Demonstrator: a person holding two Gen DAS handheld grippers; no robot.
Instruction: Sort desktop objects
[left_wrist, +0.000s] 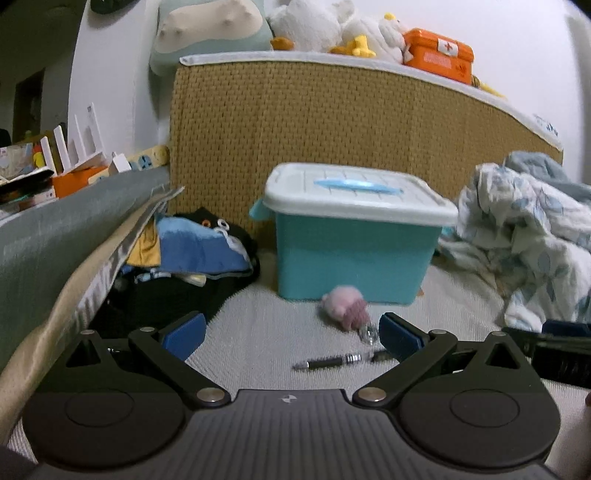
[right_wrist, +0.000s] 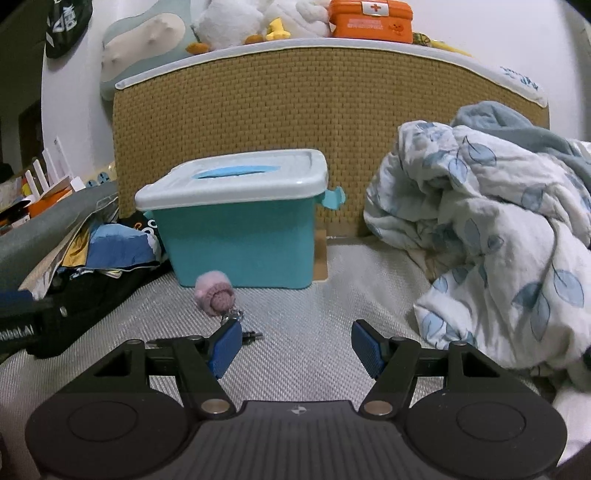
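White cross label on the orange first-aid box (right_wrist: 371, 20); other writing unreadable.

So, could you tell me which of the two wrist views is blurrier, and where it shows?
Left wrist view: motion-smeared, with the pink plush keychain and teal box soft-edged. Right wrist view: crisper, the quilt leaf print sharp. Both: fisheye bends the woven headboard; dim, even light.

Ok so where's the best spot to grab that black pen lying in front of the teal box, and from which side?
Grip the pen around the middle of its black barrel, coming straight down from above. It lies flat on the woven mat, roughly crosswise to the left tool, so the fingers should probably straddle the barrel front and back. Its silver end sits close to the pink keychain's clasp, so stay clear of that.
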